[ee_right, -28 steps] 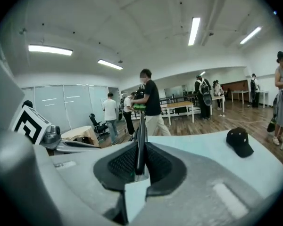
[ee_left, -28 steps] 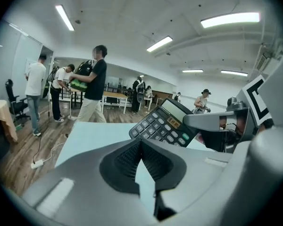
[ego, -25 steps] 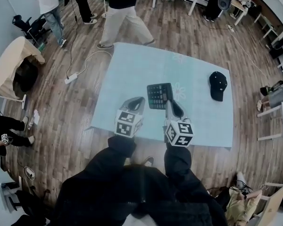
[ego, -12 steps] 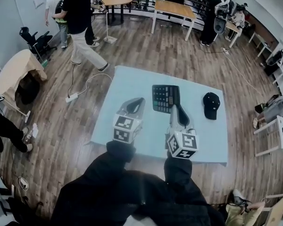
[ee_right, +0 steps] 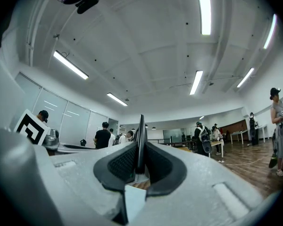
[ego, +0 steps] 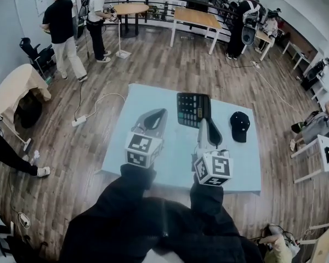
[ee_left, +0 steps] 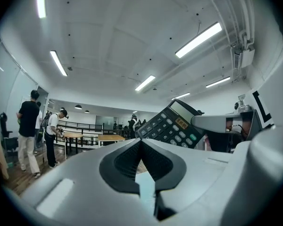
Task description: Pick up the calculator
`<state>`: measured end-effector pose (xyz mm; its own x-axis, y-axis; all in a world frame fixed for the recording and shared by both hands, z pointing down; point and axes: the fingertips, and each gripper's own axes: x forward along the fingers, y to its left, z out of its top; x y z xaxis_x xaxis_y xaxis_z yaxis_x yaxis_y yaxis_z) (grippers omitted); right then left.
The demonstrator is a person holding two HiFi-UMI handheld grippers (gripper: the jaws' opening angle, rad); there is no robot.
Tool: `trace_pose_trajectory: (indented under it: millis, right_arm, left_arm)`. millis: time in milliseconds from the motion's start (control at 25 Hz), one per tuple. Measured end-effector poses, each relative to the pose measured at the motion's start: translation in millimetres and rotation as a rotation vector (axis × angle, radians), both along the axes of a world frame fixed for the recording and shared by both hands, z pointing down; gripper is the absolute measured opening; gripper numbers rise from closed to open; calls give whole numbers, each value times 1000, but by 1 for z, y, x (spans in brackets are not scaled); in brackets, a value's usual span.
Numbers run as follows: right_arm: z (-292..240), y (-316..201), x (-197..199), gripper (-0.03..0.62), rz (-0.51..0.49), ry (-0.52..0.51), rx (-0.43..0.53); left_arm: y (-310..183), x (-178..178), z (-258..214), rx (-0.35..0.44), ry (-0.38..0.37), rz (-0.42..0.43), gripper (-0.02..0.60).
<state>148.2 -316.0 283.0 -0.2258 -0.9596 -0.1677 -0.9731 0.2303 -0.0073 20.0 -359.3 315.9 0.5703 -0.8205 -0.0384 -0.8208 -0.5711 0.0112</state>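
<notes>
The right claw is clamped on the near edge of the calculator, whose thin body stands edge-on between its pads. From the head view the calculator lies over the far edge of the pale blue surface. The left claw is pressed together, holding nothing. A black cap sits near the surface's right edge.

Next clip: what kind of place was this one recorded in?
Probably a large open-plan lab or office workroom, indoors. It has a wood-plank floor, several work tables at the far side, long ceiling strip lights, and people standing about.
</notes>
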Motion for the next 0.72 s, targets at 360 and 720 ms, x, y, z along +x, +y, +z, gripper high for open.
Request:
trace_pose_trajectory:
  millis: [360, 720]
  right_arm:
    - [-22, 12, 12, 48, 37, 14, 52]
    - [-27, 16, 13, 48, 51, 37, 72]
  left_arm:
    - [6, 5, -29, 96, 7, -16, -2]
    - [7, 8, -29, 104, 0, -7, -2]
